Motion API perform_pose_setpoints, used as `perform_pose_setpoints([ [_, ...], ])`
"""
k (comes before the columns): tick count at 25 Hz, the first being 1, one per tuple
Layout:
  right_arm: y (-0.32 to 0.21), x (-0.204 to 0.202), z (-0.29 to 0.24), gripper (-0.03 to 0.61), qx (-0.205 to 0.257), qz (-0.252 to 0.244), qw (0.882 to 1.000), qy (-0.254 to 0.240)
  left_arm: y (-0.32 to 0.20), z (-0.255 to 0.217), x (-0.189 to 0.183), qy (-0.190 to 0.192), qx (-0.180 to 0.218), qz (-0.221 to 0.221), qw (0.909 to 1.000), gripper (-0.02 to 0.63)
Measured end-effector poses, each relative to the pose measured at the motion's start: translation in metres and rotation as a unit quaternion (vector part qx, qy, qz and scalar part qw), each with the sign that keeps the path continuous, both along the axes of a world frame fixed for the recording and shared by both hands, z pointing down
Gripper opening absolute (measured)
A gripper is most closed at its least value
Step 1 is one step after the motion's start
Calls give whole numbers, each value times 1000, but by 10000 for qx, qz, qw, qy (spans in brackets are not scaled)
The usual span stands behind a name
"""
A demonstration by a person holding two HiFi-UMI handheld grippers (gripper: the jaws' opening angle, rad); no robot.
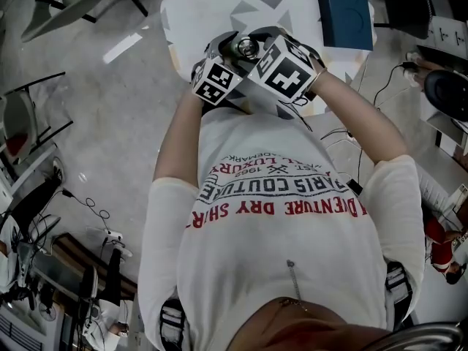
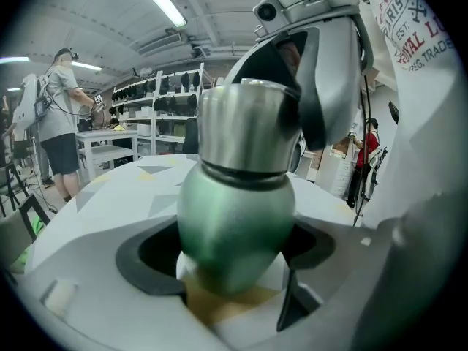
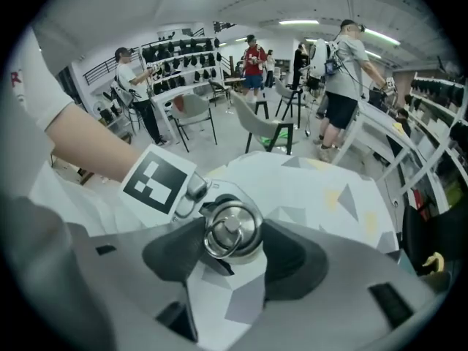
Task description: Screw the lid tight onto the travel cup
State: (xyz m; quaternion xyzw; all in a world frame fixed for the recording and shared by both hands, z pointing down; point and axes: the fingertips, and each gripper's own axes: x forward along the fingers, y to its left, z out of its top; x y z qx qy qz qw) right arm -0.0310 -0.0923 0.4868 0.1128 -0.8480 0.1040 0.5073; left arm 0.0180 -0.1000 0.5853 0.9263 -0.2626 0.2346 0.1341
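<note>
The left gripper clamps the green travel cup by its body, over the patterned table's near edge. The right gripper grips the steel lid from above. In head view the marker cubes hide the cup's body. A blue box lies by the table's right edge, and chairs stand beyond.

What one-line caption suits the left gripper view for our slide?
The left gripper clamps the green travel cup while the right gripper grips its steel lid.
</note>
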Motion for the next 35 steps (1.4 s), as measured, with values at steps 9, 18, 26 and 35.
perform_pose_setpoints([
  [9, 13, 2, -5, 282, 263, -2299, 9728, 93, 1, 6, -1, -17, -8, 9, 10000, 397],
  [18, 17, 5, 3, 258, 131, -3679, 9275, 651, 0, 6, -1, -24, -24, 10, 10000, 397],
  [26, 15, 3, 5, 258, -80, -2890, 9567, 325, 1, 8, -1, -39, 2, 19, 10000, 397],
  [35, 6, 1, 8, 258, -600, -254, 9978, -124, 0, 10, -2, -33, 10, 15, 10000, 397],
])
